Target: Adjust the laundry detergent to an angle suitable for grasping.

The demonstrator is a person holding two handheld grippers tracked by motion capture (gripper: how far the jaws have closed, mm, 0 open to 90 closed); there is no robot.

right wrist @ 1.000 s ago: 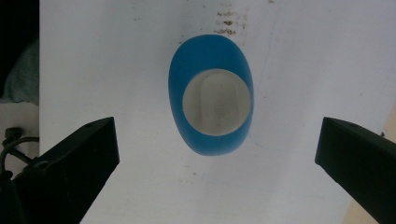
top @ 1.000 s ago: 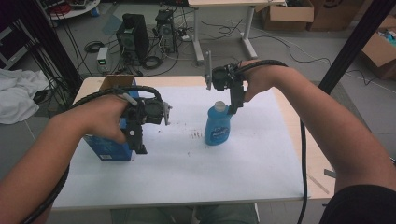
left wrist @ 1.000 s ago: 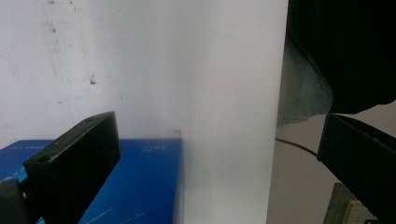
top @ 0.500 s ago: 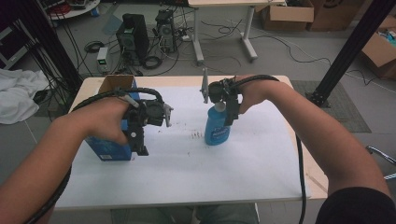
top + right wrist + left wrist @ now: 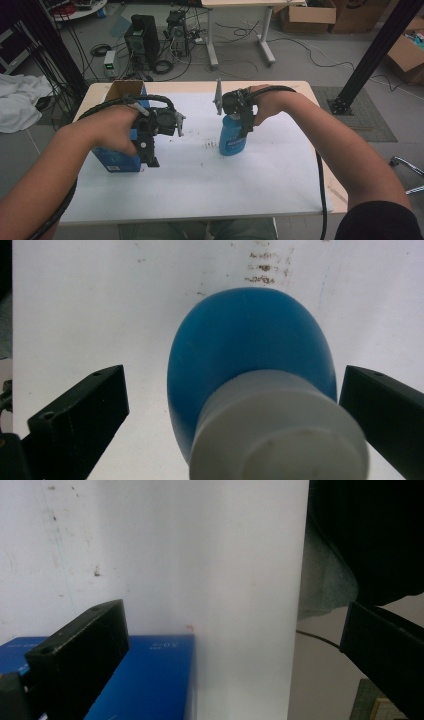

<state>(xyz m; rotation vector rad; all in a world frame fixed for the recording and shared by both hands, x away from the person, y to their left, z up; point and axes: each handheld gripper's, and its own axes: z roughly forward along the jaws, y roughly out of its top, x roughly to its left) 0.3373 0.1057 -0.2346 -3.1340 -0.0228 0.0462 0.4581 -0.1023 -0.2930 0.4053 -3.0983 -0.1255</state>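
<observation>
A blue plastic bottle (image 5: 233, 136) stands upright mid-table on white paper (image 5: 210, 185); the right gripper (image 5: 235, 405), jaws wide apart and empty, straddles its white cap (image 5: 280, 440), probably the firmest hold on a smooth, likely slippery body.

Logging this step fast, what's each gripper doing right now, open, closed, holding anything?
Left gripper: open, jaws apart above the blue box, holding nothing.
Right gripper: open, jaws either side of the blue bottle, not closed on it.

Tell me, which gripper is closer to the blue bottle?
The right. The right gripper hangs directly over the blue bottle, open jaws either side of its white cap. The left gripper is off by the blue box.
</observation>
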